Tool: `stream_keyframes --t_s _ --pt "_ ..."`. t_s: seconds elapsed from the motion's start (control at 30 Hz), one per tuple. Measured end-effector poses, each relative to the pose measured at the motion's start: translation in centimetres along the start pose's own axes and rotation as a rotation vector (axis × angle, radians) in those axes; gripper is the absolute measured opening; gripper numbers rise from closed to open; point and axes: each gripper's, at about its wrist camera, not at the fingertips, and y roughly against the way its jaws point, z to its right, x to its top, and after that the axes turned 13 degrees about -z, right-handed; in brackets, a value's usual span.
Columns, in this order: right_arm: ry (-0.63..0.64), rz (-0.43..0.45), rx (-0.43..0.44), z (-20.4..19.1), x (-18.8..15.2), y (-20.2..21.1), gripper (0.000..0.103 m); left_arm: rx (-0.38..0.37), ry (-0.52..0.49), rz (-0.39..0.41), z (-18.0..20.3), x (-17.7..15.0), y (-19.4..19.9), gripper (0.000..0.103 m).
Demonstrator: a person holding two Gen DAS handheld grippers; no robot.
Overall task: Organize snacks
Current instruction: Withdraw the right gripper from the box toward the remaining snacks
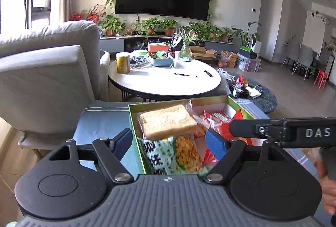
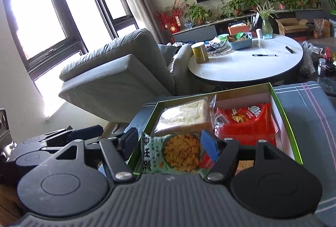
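Hovering spread left tool (image 1: 170, 141), right tool (image 2: 168, 143) spread, green box (image 1: 134, 122) partly hidden, red packets (image 2: 245, 120) blurred

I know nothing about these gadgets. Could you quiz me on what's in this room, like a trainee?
1. True or false: the bread lies inside the green box.
2. On the white table, what stands nearest the armchair? A pen, B yellow can, C laptop.
3. What colour is the bag right of the bread?
Key: 1 true; 2 B; 3 red.
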Motion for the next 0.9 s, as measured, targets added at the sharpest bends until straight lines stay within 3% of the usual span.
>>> stream_keyframes --t_s 0.23,0.57,0.9 --pt "0.036 0.013 -0.034 -1.1 -2.6 1.7 0.062 0.013 0.013 -0.005 0.5 -2.0 2.0 0.075" --pt "0.035 0.064 -0.047 -2.0 -5.4 4.4 0.062 0.094 0.008 0.037 2.3 -4.8 5.9 0.08" --pt "-0.011 0.005 -0.067 -1.0 -8.2 3.2 0.062 0.104 0.059 -0.021 1.8 -7.7 4.7 0.081"
